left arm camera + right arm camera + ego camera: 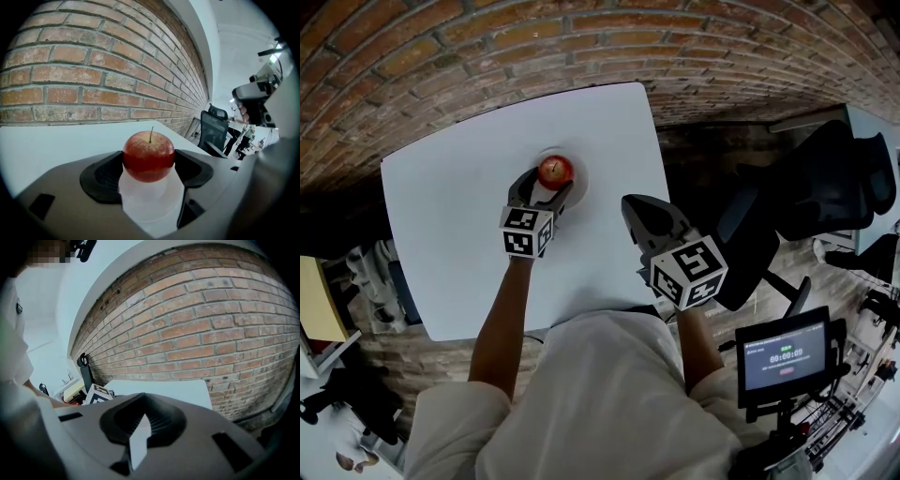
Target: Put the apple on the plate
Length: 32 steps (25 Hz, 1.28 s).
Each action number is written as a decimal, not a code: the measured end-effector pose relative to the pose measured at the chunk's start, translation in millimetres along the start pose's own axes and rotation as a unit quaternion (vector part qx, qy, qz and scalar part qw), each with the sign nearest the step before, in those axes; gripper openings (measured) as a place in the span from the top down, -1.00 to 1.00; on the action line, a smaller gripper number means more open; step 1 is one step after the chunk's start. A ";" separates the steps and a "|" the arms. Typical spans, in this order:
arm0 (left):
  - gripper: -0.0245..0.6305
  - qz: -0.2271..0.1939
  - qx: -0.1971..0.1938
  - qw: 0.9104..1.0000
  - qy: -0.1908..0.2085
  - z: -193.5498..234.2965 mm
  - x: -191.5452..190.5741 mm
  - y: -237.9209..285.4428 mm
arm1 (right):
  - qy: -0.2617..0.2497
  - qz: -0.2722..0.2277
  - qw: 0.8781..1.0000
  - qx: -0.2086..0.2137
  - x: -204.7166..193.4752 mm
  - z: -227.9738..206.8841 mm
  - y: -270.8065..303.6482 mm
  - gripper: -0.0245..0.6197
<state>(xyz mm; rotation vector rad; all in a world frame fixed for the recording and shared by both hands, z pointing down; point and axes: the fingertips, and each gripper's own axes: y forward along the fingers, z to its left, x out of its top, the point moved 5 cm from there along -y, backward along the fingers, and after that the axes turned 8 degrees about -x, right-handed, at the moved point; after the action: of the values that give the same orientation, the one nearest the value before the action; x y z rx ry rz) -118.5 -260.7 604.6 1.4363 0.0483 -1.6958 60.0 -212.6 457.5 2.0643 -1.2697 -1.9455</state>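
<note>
Left gripper (546,190): jaws spread wide and closed onto the apple (149,157), one dark pad against each flank. The apple is red, upright, stem pointing up, and sits at the far end of the jaws rather than deep in the throat.

Directly beneath the apple lies the plate (580,178), white and shallow, its rim faint against the surface. The apple is over the plate's middle. Whether it rests on the plate or is held just clear of it cannot be told.

Right gripper (142,416): jaws drawn together, only a thin sliver of white showing between the pads, nothing held. In the head view it hangs near the table's right edge, well apart from the apple.

Each gripper carries a cube of black-and-white square markers, the left cube (527,232) just behind its jaws, the right cube (689,272) nearer the person. Bare forearms run back to a pale shirt.

Surface: a white table (450,244) with rounded corners, carrying only the plate and apple.

Room: a red-brown brick wall (487,56) stands beyond the table's far edge. To the right, a black office chair (825,187) stands on a wood-look floor.

Writing: a small screen (787,356) at lower right shows a row of timer digits, too small to read with confidence. No brand or label is legible.
</note>
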 end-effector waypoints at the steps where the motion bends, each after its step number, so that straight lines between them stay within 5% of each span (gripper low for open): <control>1: -0.15 0.001 0.001 1.000 0.000 0.1 -0.3 0.4 | 0.001 0.001 1.000 0.000 -0.6 -0.4 0.0 0.91; 32: -0.15 0.024 0.007 1.000 0.009 3.9 -7.5 2.3 | 0.005 0.014 1.000 -0.001 -8.3 -1.9 1.7 0.91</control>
<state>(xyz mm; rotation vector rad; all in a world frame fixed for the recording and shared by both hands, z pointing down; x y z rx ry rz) -120.5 -259.9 613.0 1.4510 0.0116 -1.6470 61.7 -210.0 465.7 2.0423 -1.2855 -1.9217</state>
